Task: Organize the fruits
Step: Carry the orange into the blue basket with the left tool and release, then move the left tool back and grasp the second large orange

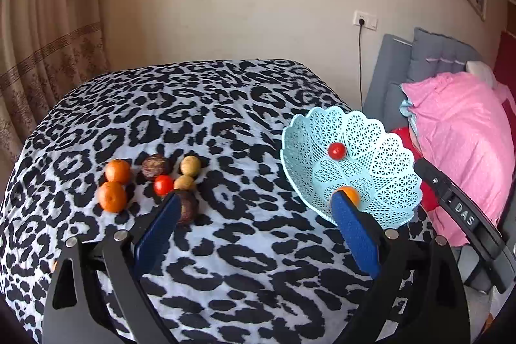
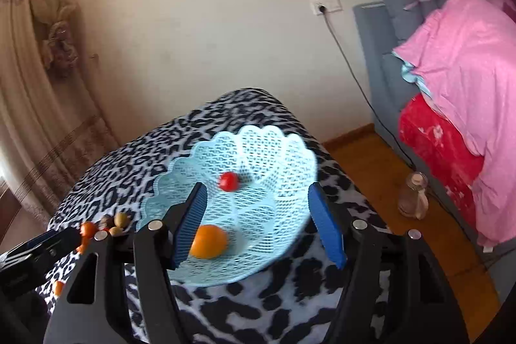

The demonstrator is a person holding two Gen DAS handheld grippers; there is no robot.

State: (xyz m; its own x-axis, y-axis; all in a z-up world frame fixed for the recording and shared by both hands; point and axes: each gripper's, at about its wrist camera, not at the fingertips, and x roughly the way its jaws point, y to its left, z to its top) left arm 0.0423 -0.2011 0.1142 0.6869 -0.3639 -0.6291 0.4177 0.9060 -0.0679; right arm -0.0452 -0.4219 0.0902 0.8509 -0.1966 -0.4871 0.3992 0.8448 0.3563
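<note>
A light blue lattice basket [image 1: 371,134] [image 2: 274,150] stands on the right side of the leopard-print table [image 1: 225,105]. Inside it lie a small red tomato [image 1: 337,151] [image 2: 229,181] and an orange [image 2: 208,241]. My right gripper [image 2: 257,192] hangs open over the basket; the orange rests by its left finger, not clamped. My left gripper [image 1: 256,199] is open wide above the cloth. A cluster of fruit lies at its left finger: two oranges [image 1: 117,171], a tomato [image 1: 163,184], two tan fruits [image 1: 190,165] and two dark fruits [image 1: 155,166], one partly hidden.
The table's right edge drops to a wooden floor with a bottle [image 2: 414,195]. Beyond it stands a grey bed with pink bedding [image 2: 467,54] and a red blanket [image 2: 435,137]. A curtain [image 1: 48,37] hangs at the left, and a cable runs down from a wall socket [image 1: 365,19].
</note>
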